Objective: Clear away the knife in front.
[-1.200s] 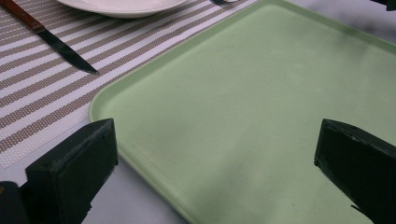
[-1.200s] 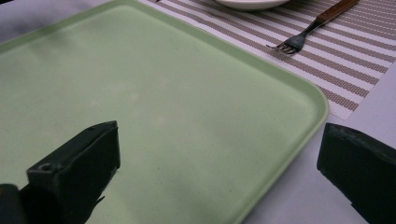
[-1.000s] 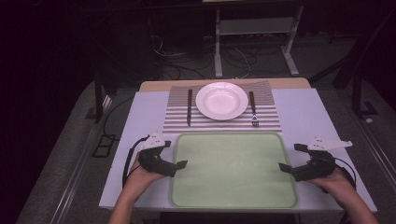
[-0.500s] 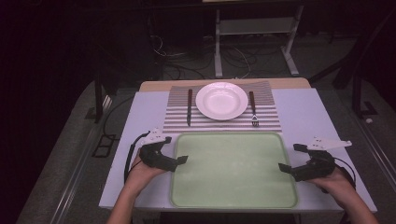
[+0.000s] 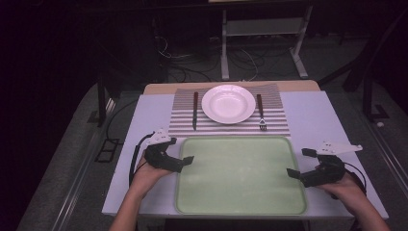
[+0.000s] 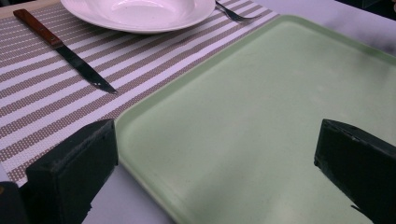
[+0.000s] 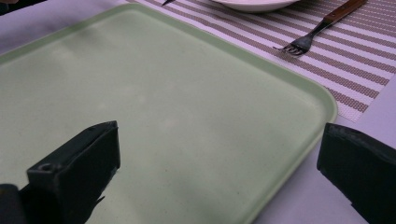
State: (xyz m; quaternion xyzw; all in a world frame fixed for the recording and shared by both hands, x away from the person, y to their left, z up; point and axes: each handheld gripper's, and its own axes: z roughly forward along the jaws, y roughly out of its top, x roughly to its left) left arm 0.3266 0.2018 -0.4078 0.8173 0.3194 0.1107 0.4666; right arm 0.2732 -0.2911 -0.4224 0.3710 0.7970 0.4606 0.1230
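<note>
A pale green tray (image 5: pixel 240 178) lies empty at the near middle of the table. My left gripper (image 5: pixel 181 151) is open at the tray's left rim near its far corner; in the left gripper view that gripper (image 6: pixel 219 158) has the tray's (image 6: pixel 266 112) corner rim between its spread jaws, touching nothing. My right gripper (image 5: pixel 299 162) is open at the tray's right rim; in the right gripper view the gripper (image 7: pixel 219 163) straddles the rim of the tray (image 7: pixel 159 102), one jaw over the tray and one over the table.
Beyond the tray a striped placemat (image 5: pixel 231 129) carries a white plate (image 5: pixel 228 103), a wooden-handled knife (image 5: pixel 195 110) to its left and a fork (image 5: pixel 260 112) to its right. White table (image 5: pixel 317 120) surface lies on both sides. Dark floor and cables surround the table.
My left gripper has shifted a little forward along the tray's left rim. The right gripper has stayed where it was.
</note>
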